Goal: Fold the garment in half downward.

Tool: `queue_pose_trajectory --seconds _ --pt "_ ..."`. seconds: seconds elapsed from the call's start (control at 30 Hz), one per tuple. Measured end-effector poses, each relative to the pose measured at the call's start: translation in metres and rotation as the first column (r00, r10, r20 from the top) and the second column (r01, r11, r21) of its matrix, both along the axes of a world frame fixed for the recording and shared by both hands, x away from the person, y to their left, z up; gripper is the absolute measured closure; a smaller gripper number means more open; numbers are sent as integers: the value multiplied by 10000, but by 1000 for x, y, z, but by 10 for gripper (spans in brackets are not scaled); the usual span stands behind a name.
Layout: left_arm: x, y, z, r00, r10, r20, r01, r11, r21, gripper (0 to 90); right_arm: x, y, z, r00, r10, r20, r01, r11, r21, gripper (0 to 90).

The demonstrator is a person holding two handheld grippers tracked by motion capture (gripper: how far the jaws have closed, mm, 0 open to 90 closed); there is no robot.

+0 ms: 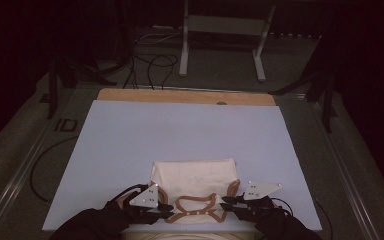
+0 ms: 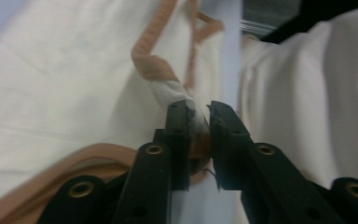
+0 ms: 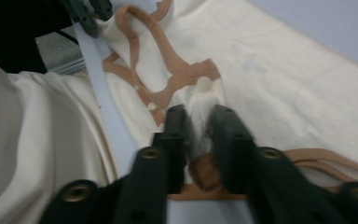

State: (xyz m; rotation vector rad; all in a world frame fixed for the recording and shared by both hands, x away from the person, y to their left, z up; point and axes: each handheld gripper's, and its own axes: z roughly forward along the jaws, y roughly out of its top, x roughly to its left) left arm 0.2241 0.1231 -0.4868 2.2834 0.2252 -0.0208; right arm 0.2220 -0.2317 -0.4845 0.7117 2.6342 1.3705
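Near the table's front edge, the cream garment [image 1: 194,177] lies between both grippers; left gripper [image 2: 199,122] and right gripper [image 3: 200,126], jaws narrow, each pinch its tan-trimmed edge.

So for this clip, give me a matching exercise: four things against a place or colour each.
Things:
1. garment
2. trim
3. left gripper
4. right gripper

Descriptions:
A. tan-brown
B. at the garment's left near corner
C. cream, lying on the pale sheet
D. at the garment's right near corner

Pairs: 1-C, 2-A, 3-B, 4-D
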Motion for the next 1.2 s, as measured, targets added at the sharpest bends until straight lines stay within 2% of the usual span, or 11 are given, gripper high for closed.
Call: queue_pose_trajectory --seconds 0.07,0.1,0.2,0.27,0.3,0.37,0.47,0.53,0.6,0.87,1.2 --pt "-3 0 0 9996 -196 -186 197 9998 53 765 -1 -1 1 9999 80 -71 -80 9999 64 727" --pt "-5 0 -1 9985 -512 -212 513 9987 76 760 -2 -1 1 9998 208 -79 -207 9997 152 703" --pt "-7 2 -2 9968 -750 -283 754 9970 143 674 -3 -1 3 9996 271 -59 -269 9993 278 613" --pt "-7 3 -2 9976 -622 -317 623 9981 16 541 -1 -2 3 9999 -11 -135 16 9994 337 497" --pt "-6 4 -2 9991 -361 -224 361 9993 -12 456 1 -3 2 9998 -73 -193 81 9992 391 454" --pt "-4 4 -1 9993 -89 -364 84 9999 -143 289 2 -3 1 9994 -279 -207 288 9986 447 353" --pt "-1 5 1 9994 -74 -343 66 9997 -228 143 5 -3 1 9991 -283 -305 304 9971 699 249" --pt "3 5 2 9993 85 -365 -96 9995 -304 101 5 -2 1 9991 -237 -355 264 9965 787 170" --pt "7 5 3 9992 142 -369 -156 9992 -378 21 6 -2 1 9992 -224 -338 254 9954 920 160" --pt "23 8 13 9987 508 -27 -509 9966 -651 8 13 -2 7 9991 -413 101 399 9933 1084 133" --pt "45 12 21 9967 808 51 -802 9938 -774 7 36 -8 19 9966 -543 613 500 9963 694 127"
